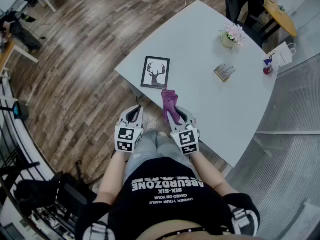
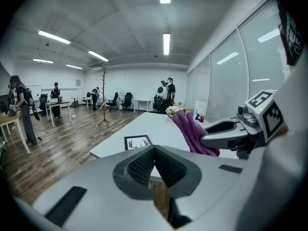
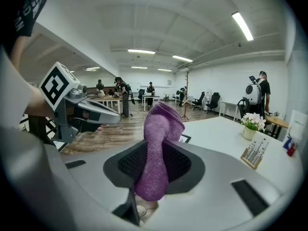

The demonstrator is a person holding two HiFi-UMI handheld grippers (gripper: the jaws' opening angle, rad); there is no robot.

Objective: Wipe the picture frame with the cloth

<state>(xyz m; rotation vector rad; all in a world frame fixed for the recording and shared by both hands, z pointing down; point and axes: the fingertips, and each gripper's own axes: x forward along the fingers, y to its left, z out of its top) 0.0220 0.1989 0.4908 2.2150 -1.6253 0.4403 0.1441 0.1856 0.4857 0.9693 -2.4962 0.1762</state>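
A black picture frame (image 1: pixel 155 72) with a deer print lies flat near the corner of the white table (image 1: pixel 210 99); it also shows in the left gripper view as the picture frame (image 2: pixel 137 142). My right gripper (image 1: pixel 178 112) is shut on a purple cloth (image 1: pixel 169 103), which sticks up from the jaws as the cloth (image 3: pixel 159 143) and hides most of the frame there. My left gripper (image 1: pixel 133 113) is shut with nothing in it, held off the table's near edge. Both grippers hang short of the frame, above my knees.
A pot of pink flowers (image 1: pixel 231 35), a small wooden holder (image 1: pixel 224 72), a white bag (image 1: pixel 281 55) and a small red bottle (image 1: pixel 268 69) stand on the table's far side. Wood floor (image 1: pixel 75 94) lies to the left, a glass partition to the right. People stand far off.
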